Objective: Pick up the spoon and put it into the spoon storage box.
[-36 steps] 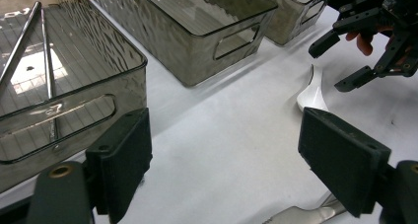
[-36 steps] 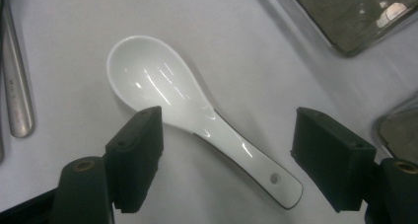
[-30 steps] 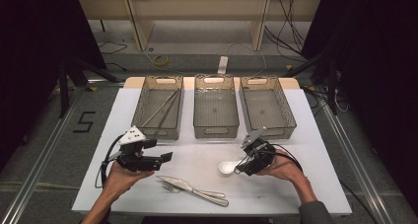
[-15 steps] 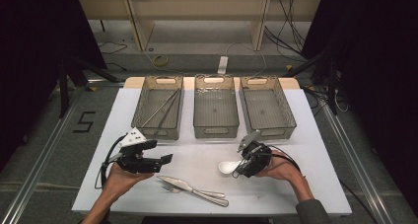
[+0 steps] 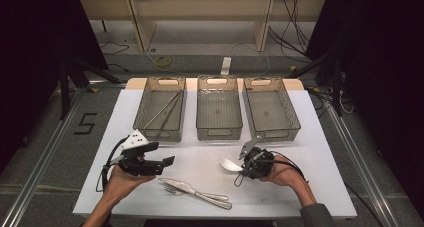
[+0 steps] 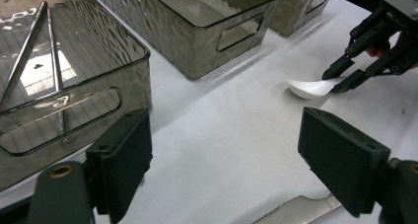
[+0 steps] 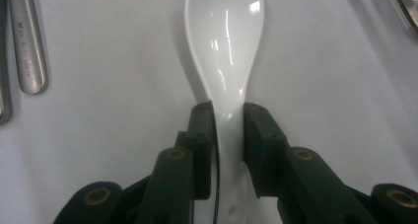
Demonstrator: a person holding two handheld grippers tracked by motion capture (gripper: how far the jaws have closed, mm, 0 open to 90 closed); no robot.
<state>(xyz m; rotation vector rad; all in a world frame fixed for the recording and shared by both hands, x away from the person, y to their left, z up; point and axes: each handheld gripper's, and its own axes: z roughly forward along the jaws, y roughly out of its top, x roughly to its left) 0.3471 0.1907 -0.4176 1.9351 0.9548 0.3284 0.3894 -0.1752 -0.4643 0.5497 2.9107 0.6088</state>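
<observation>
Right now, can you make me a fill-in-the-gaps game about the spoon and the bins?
1. The right gripper has its fingers shut on the white ____.
2. The left gripper is ____ and holds nothing.
3. Behind the grippers stand ____ clear bins in a row.
4. The long metal sticks lie in the ____ bin in the high view.

Missing words: spoon; open; three; left

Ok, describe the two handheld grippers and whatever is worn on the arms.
Both are black. The left claw has broad flat rectangular pads, a pale three-cornered plate with dark dots on top, and a black cable looping behind. The right claw has slimmer linkage fingers with brass-coloured pivots. A grey sleeve covers the right forearm.
</observation>
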